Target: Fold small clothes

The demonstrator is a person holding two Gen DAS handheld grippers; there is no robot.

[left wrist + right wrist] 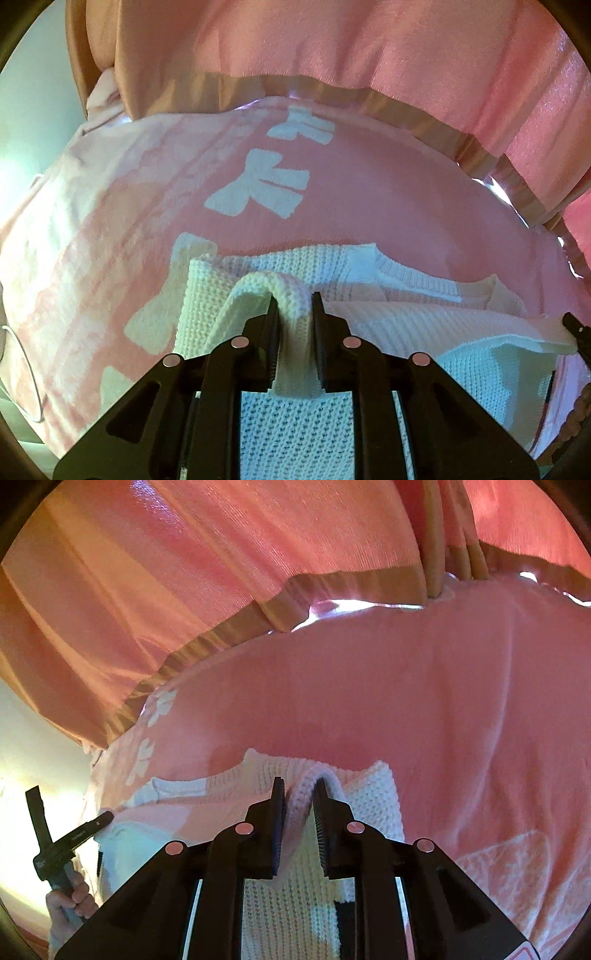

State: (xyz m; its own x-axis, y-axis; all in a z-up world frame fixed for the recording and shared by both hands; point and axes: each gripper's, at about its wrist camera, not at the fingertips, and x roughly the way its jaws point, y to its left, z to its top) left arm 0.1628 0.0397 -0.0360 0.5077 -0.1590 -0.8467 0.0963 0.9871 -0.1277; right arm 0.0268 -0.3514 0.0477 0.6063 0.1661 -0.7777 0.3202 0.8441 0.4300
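A white knit garment lies on a pink blanket with white bow prints. A raised fold of its left edge stands between the fingers of my left gripper, and the pads press on it from both sides. In the right wrist view the same white knit garment has a fold of its right edge pinched in my right gripper. Both grippers point down at the cloth. The garment's ribbed neckline faces away from me.
A pink curtain with a tan hem hangs just behind the blanket's far edge. In the right wrist view a hand holds the left gripper's handle at the lower left. The right gripper's tip shows at the right edge.
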